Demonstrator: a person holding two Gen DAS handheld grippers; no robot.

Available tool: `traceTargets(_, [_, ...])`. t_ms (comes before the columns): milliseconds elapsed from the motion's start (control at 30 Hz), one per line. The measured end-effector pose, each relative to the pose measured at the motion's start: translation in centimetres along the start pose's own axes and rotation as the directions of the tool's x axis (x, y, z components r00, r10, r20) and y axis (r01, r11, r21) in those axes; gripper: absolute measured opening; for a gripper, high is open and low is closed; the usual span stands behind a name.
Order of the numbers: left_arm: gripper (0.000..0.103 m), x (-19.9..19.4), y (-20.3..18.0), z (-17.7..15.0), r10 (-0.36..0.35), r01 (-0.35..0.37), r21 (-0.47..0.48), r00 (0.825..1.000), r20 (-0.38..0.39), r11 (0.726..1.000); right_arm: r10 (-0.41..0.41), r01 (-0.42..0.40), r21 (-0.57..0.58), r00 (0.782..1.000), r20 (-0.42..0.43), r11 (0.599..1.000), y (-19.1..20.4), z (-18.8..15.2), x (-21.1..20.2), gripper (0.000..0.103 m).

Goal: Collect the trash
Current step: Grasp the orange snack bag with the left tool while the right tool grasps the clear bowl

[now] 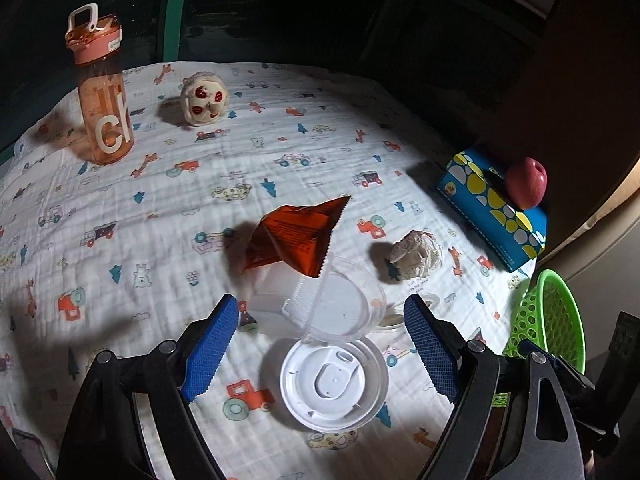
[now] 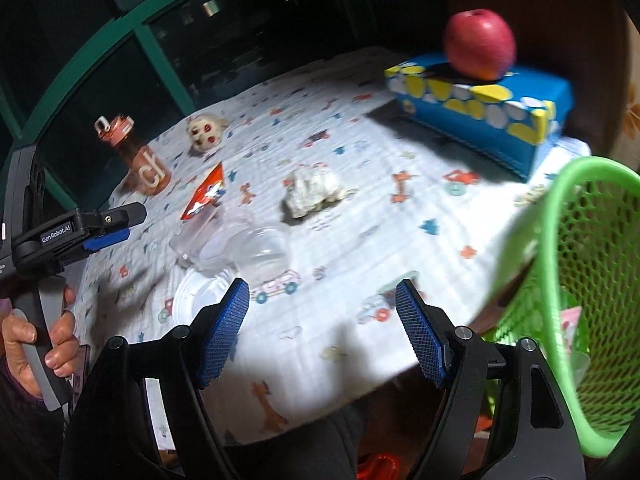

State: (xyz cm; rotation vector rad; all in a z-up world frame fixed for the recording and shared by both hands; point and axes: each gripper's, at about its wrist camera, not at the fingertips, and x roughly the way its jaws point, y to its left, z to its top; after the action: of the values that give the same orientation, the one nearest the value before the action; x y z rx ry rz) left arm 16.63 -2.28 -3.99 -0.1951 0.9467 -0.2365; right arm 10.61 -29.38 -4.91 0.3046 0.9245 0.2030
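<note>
A clear plastic cup (image 1: 340, 304) lies on its side on the printed tablecloth (image 1: 160, 200), its white lid (image 1: 334, 384) flat in front of it. A red snack wrapper (image 1: 294, 238) leans on the cup. A crumpled tissue (image 1: 416, 254) lies to the right. My left gripper (image 1: 320, 344) is open, its blue pads on either side of the cup and lid. My right gripper (image 2: 322, 328) is open and empty over the table's near edge. The green mesh basket (image 2: 580, 280) is at its right. The cup (image 2: 240, 248), wrapper (image 2: 206, 192) and tissue (image 2: 314, 188) also show in the right wrist view.
An orange water bottle (image 1: 102, 88) and a small plush toy (image 1: 204, 98) stand at the back. A blue tissue box (image 1: 492, 208) with a red apple (image 1: 526, 182) on it sits at the right. The basket (image 1: 548, 320) hangs off the table's right edge.
</note>
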Motion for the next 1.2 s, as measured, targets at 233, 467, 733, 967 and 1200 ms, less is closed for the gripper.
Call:
traceTargets(233, [0.082, 0.2, 2.6, 0.4, 0.02, -0.02, -0.038, 1.0, -0.006, 0.999, 0.052, -0.056, -0.054, 0.997, -0.061, 0.997, 2.6, 0.5, 4.2, 0.075])
traceTargets(467, [0.082, 1.2, 3.7, 1.0, 0.029, -0.03, -0.034, 0.999, -0.021, 0.999, 0.089, -0.099, -0.089, 0.99, -0.111, 0.991, 3.7, 0.9, 7.6, 0.075])
traceTargets(733, [0.082, 2.8, 3.3, 2.2, 0.016, -0.016, 0.001, 0.999, -0.04, 1.0, 0.12, -0.134, -0.108, 0.985, -0.124, 0.985, 4.7, 1.8, 9.7, 0.075])
traceTargets(967, [0.082, 5.0, 2.3, 3.0, 0.02, -0.016, 0.062, 0.997, -0.071, 0.998, 0.137, -0.151, -0.093, 0.982, -0.133, 0.984, 4.5, 2.2, 10.8, 0.067])
traceTargets(1200, [0.082, 7.9, 0.9, 3.9, 0.045, -0.03, 0.139, 0.993, -0.106, 0.99, 0.14, -0.151, -0.092, 0.983, -0.121, 0.984, 4.2, 2.2, 10.5, 0.067])
